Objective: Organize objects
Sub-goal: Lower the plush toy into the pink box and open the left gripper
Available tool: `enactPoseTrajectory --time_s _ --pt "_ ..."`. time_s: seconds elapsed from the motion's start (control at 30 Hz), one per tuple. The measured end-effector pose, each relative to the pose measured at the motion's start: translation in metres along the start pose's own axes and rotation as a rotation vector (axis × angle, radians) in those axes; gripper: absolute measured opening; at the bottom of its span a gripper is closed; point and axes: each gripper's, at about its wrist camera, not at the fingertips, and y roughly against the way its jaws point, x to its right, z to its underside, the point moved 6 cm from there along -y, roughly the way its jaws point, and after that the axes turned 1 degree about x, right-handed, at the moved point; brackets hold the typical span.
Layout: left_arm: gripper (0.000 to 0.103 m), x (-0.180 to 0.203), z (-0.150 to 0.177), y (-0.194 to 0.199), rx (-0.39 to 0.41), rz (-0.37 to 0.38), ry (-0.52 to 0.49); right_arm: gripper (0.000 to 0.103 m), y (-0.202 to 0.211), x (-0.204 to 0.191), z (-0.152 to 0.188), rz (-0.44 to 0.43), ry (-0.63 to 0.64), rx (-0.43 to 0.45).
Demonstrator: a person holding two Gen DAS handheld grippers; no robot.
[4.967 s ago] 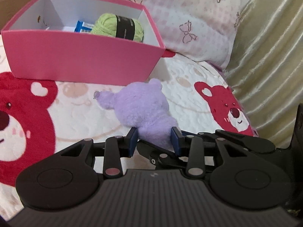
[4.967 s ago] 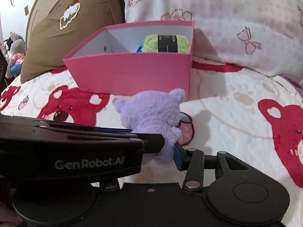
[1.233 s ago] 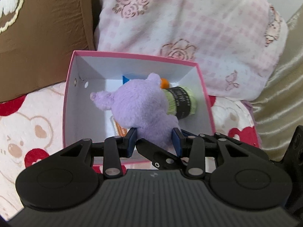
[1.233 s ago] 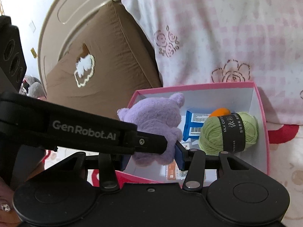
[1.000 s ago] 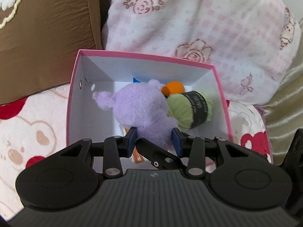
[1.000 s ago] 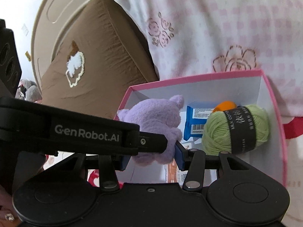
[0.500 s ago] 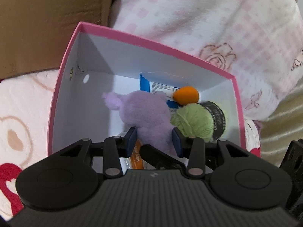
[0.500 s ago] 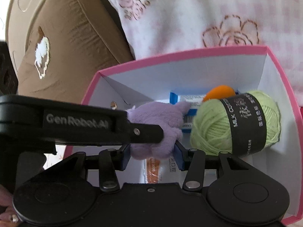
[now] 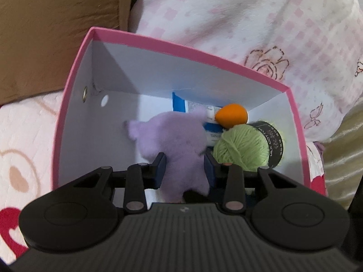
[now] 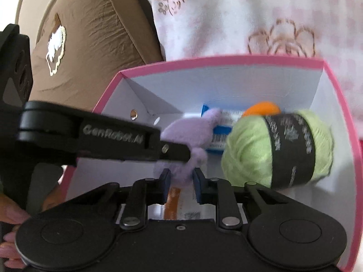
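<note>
- purple plush toy (image 9: 174, 145): it sits low inside the pink box (image 9: 74, 90), on the left half of the floor, with its right side just beside the green yarn ball (image 9: 240, 145).
- left gripper (image 9: 185, 166): its two blue-padded fingers are closed on the toy's lower body; the fur bulges around the pads.
- right gripper (image 10: 179, 178): its pads pinch a small fold of the same plush from the other side, in the right wrist view.
- other contents: an orange egg-shaped object (image 9: 231, 115) and a blue packet (image 9: 181, 104) lie against the far wall, behind the toy and the yarn.
- handling, as a judgement: the toy looks light, soft and compressible, with nothing fragile in it; fur gives good friction, so slipping seems unlikely.
- where to hold, as a judgement: the thick torso is the surest place; an ear or limb would stretch and let the body swing.
- surroundings: a brown cushion (image 10: 90, 34) and a pink checked pillow (image 9: 261, 22) stand behind the box.
</note>
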Motion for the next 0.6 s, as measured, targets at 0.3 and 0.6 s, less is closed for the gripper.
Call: enactPoseTrajectory --time_s 0.3,0.6 --pt "0.035 -0.007 -0.006 -0.004 0.051 0.030 0.041 0.025 -0.005 0.013 -0.007 0.039 -0.091 0.036" --pt "0.035 -0.016 -0.001 0.021 0.063 0.042 0.057 0.029 0.023 0.016 0.006 -0.007 -0.039 0.059"
